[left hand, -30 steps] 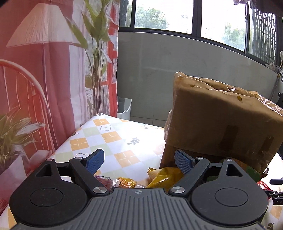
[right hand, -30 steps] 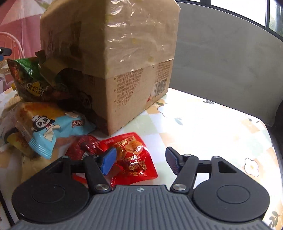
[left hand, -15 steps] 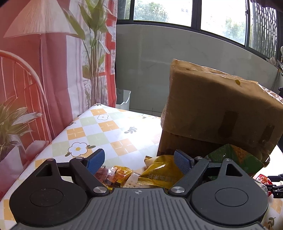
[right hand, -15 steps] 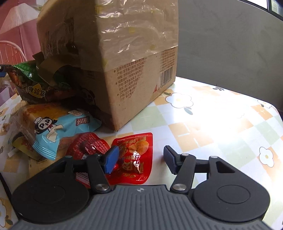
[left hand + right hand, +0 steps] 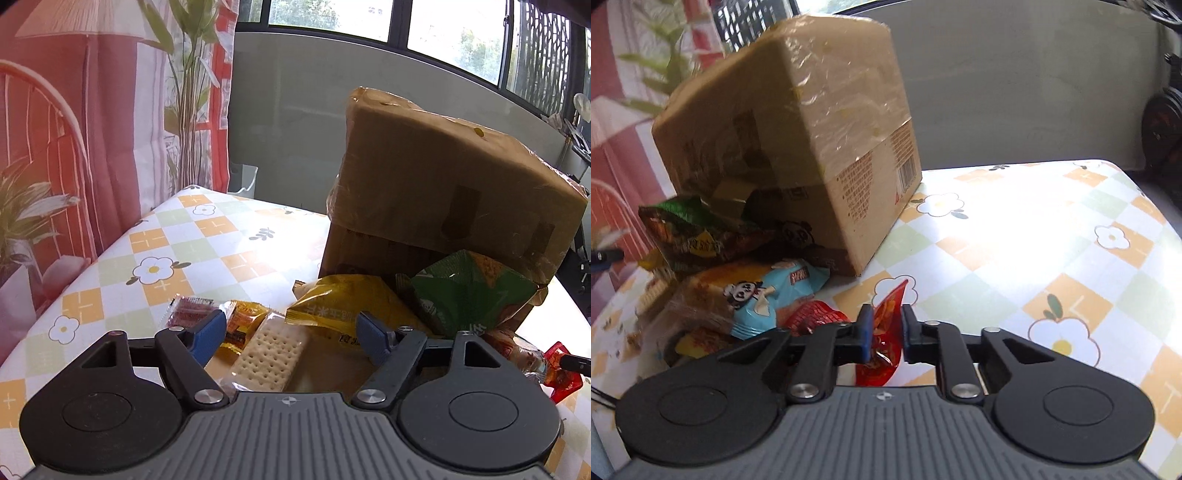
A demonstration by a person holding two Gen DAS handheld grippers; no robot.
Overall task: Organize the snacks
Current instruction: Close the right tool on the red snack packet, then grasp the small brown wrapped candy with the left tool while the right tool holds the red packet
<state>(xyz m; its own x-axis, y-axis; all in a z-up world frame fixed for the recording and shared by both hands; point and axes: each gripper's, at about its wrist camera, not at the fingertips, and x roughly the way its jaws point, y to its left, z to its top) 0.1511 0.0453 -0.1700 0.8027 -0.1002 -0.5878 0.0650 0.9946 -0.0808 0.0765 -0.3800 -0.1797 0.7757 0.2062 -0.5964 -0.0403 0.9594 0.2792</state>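
R hand-held gripper (image 5: 884, 334) pinches red snack pouch (image 5: 886, 325) just above counter (image 5: 1015, 251) beside cardboard box (image 5: 812, 147): keep grip firm, lift clear w/o snagging pile; L hand-held gripper (image 5: 291, 332), jaws closing, nothing gripped, brackets cracker pack (image 5: 271, 354).

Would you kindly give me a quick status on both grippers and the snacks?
Right gripper shut on red snack packet, lifted off the table. Left gripper closing over cracker packet, not yet gripping. Cardboard box close behind the pile.
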